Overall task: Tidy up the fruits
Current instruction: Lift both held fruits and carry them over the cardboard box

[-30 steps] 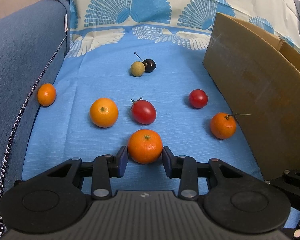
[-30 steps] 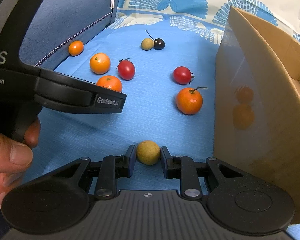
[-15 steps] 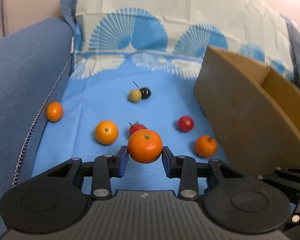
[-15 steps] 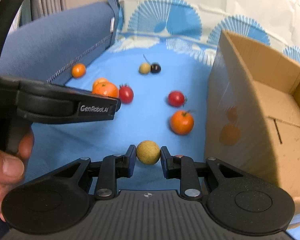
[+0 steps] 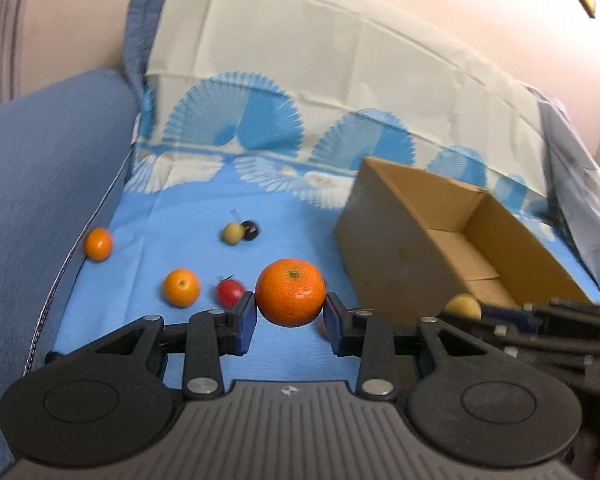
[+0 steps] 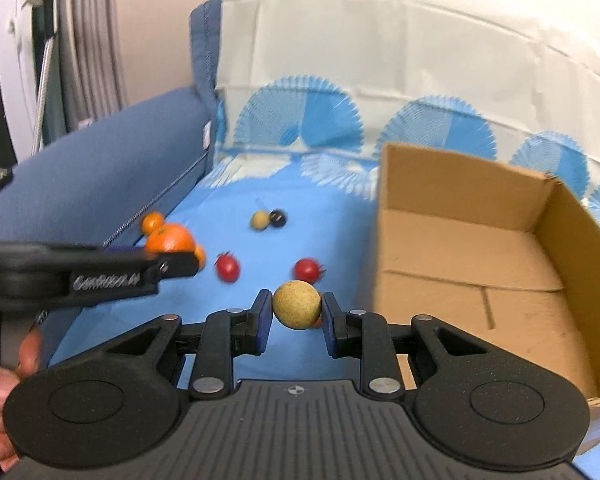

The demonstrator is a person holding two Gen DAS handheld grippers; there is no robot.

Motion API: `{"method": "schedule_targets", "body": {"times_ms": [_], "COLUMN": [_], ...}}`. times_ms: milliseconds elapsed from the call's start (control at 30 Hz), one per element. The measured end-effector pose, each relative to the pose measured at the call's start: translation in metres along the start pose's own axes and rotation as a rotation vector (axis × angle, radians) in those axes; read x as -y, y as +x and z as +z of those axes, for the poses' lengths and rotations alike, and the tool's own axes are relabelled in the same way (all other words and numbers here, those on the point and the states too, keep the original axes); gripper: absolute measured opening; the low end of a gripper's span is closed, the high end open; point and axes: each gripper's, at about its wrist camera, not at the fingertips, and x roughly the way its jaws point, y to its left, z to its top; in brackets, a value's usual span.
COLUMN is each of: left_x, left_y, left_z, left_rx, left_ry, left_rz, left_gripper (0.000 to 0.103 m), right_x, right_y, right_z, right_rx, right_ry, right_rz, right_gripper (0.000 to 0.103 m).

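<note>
Carrying stage: the left gripper (image 5: 290,317) clamps a mandarin (image 5: 290,292) while the right gripper (image 6: 296,320) clamps a tan longan (image 6: 296,305), both aloft, needing release into the empty cardboard box (image 6: 476,264) at two o'clock.

Between the left tongs (image 5: 290,316) sits a bright orange mandarin (image 5: 290,298); the right tongs (image 6: 296,322) pinch a dull yellow-tan fruit (image 6: 296,304). Beyond them lies sky-blue cloth (image 5: 188,216) with fan motifs; rightward, a plain brown cardboard box (image 6: 464,216).
</note>
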Motion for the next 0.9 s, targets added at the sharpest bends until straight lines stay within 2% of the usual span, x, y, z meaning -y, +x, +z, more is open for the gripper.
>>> {"method": "schedule_targets", "body": {"times_ms": [300,567,700,767,900], "left_x": [0.033,0.071,0.092,0.1,0.116], "left_y": [-0.016,-0.028,-0.029,-0.027,-0.021], "left_z": [0.021,0.031,0.027,0.025,0.018], "left_rx": [0.045,0.083,0.096,0.095,0.098], "left_ry": [0.073,0.136,0.189,0.209,0.256], "left_rz": [-0.039,-0.097,-0.128,-0.136,-0.141], "left_gripper": [0.04,0.04,0.04,0.041,0.04], "right_x": [0.054,0.126,0.165,0.183,0.202], "right_y": [-0.037,-0.054,-0.053,-0.05,-0.044], "right_z": [0.016,0.037,0.036,0.029,0.019], "right_rx": [0.11,0.198,0.204,0.197,0.166], "right_ry": [0.066,0.105,0.102,0.142,0.252], "right_rz": [-0.058,-0.15,-0.242,-0.266,-0.239], "right_gripper": [0.027,0.027,0.027,0.027,0.027]}}
